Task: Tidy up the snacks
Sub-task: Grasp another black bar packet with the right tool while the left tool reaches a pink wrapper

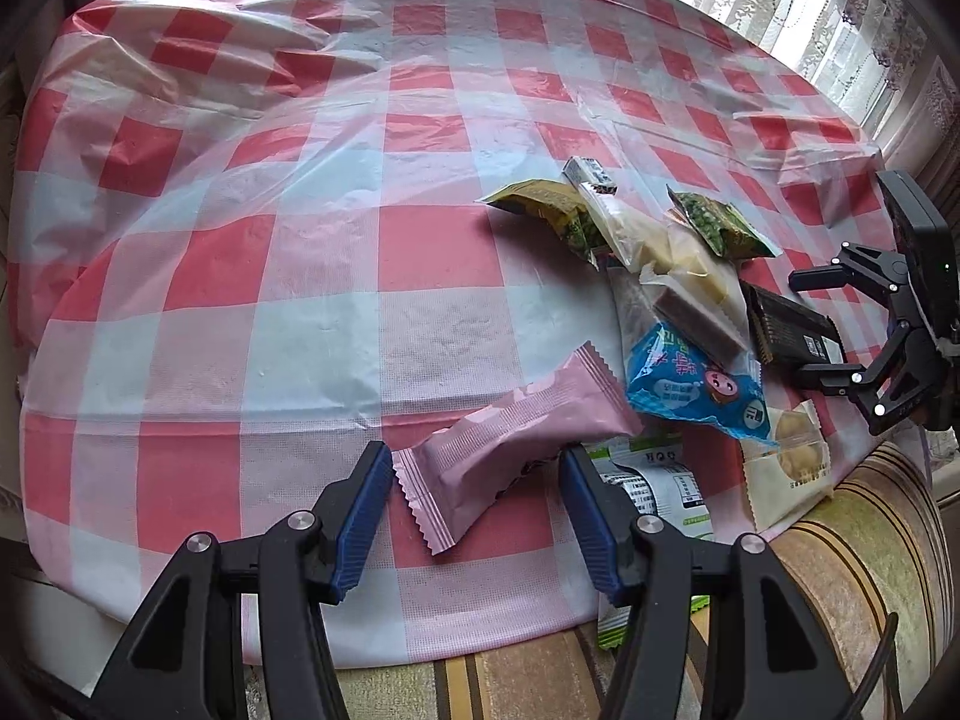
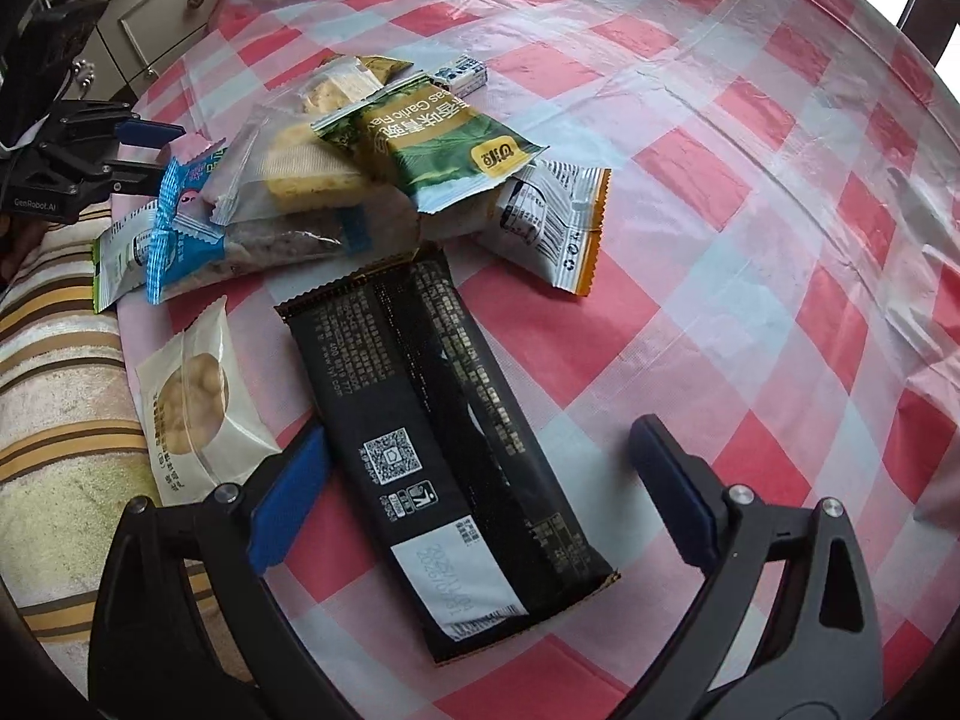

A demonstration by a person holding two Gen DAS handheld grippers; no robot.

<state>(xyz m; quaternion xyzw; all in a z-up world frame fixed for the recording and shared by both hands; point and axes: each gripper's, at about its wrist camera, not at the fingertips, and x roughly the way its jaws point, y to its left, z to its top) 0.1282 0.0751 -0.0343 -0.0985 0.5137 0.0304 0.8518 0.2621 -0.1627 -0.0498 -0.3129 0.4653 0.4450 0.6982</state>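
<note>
Several snack packets (image 2: 336,168) heaped, black packet (image 2: 444,450) apart

can't really see the green-and-white packet (image 1: 654,492) since my left tongs (image 1: 477,516) and the pink packet (image 1: 516,438) cover most of it, and the print on the black wrapper (image 2: 444,420) is way too small to read

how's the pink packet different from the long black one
The pink packet is short, puffy and plain; the black packet is long, flat and covered in print with a white label. Pink sits between the left hand-held gripper pads, black between the right hand-held gripper. Both lie sealed on the checked tablecloth.
</note>
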